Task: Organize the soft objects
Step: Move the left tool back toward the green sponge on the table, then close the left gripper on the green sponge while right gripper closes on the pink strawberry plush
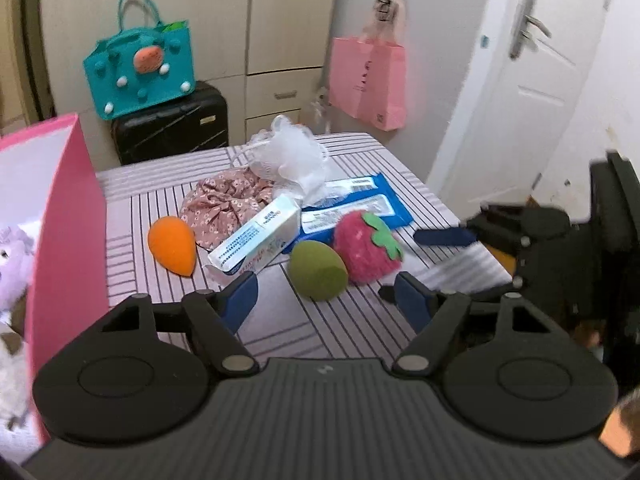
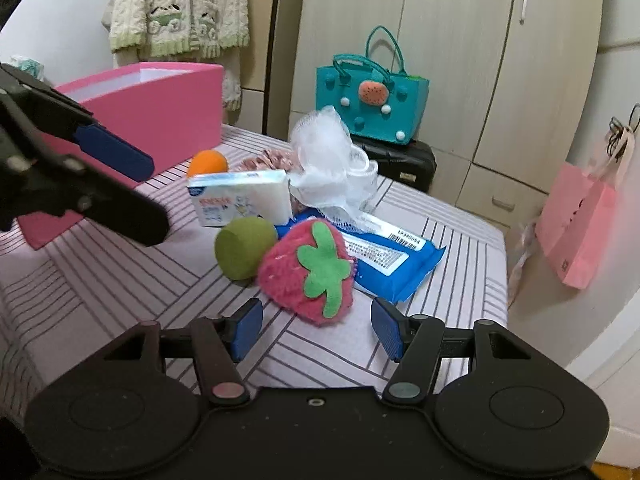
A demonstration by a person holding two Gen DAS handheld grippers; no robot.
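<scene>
On the striped table (image 1: 320,336) lies a heap: an orange sponge (image 1: 172,246), a green sponge (image 1: 318,270), a pink strawberry plush (image 2: 304,272), a white box (image 1: 256,240), a blue wipes pack (image 2: 392,256), a white mesh puff (image 1: 288,156) and a floral fabric piece (image 1: 224,204). My left gripper (image 1: 326,295) hangs open just short of the green sponge. My right gripper (image 2: 317,322) is open too, its fingers either side of the strawberry's near end without touching it. An open pink box (image 1: 68,208) stands at the left, with a purple plush (image 1: 12,264) inside.
A teal bag (image 1: 140,68) sits on a black suitcase (image 1: 172,128) behind the table. A pink paper bag (image 1: 368,80) hangs by the white door (image 1: 532,80). A cream knitted garment (image 2: 180,8) hangs behind the pink box. Wardrobe doors fill the back wall.
</scene>
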